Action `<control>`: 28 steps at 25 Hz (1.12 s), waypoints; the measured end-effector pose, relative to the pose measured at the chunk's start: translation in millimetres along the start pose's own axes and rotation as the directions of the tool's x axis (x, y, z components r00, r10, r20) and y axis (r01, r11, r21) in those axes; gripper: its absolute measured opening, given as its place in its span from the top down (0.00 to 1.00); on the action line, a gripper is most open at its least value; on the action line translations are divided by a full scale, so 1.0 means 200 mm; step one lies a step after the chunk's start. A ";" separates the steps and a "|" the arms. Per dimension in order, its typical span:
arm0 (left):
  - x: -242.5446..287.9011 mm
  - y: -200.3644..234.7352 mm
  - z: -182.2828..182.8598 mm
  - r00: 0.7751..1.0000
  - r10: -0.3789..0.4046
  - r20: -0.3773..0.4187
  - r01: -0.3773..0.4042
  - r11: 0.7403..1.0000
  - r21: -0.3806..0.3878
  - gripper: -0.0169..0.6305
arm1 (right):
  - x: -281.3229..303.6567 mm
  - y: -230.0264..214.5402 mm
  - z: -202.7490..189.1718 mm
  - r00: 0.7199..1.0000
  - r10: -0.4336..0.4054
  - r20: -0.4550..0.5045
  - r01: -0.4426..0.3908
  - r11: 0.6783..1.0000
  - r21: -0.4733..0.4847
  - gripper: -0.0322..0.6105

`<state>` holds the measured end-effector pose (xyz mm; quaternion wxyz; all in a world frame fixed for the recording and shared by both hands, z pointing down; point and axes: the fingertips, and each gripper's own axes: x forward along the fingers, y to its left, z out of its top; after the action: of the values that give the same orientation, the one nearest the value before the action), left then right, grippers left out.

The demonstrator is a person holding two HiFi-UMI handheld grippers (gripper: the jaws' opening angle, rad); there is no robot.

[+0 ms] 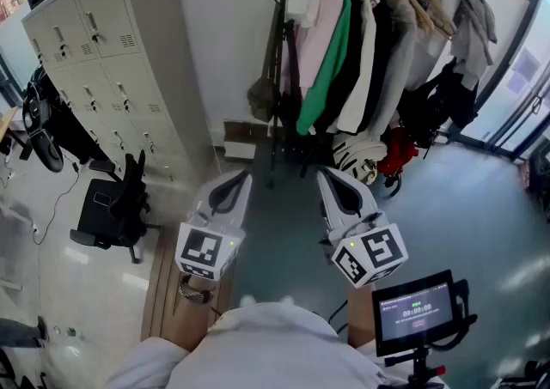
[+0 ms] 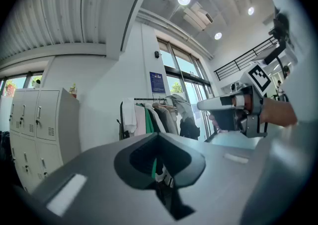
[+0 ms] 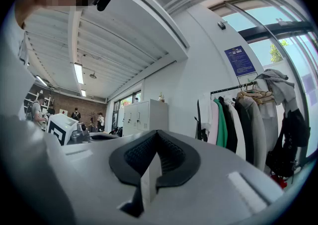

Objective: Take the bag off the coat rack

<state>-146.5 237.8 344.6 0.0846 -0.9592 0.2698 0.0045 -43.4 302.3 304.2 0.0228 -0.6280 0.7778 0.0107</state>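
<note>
Both pressed shut on nothing, the left hand-held gripper (image 1: 234, 179) and the right hand-held gripper (image 1: 333, 178) are pointing toward the black metal coat rack (image 1: 284, 1) crowded with hanging garments, well apart from them, where a black fabric bag (image 1: 436, 102) is hanging at its right end.

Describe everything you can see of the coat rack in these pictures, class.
The coat rack is a thin black frame, metal by the look, with an upright post and a top rail. It stands on the floor against the white wall, to the right of the grey lockers. Its rail is crowded with hanging clothes, among them a green garment. A dark bag hangs at its left end, and what looks like a black bag hangs low at the right.
</note>
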 end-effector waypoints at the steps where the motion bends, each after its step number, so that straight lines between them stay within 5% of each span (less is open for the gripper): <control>1: 0.00 0.00 0.00 1.000 -0.005 0.001 0.005 1.000 0.001 0.97 | 0.00 0.00 0.00 1.000 -0.001 -0.001 0.001 1.000 0.001 0.95; 28: -0.09 0.22 -0.10 0.999 -0.029 -0.017 0.029 1.000 -0.012 0.97 | 0.20 0.14 -0.05 1.000 0.002 -0.002 -0.002 0.997 0.074 0.95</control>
<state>-185.5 207.0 357.5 0.0765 -0.9635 0.2565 -0.0036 -79.7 268.0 311.6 0.0453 -0.6258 0.7784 -0.0187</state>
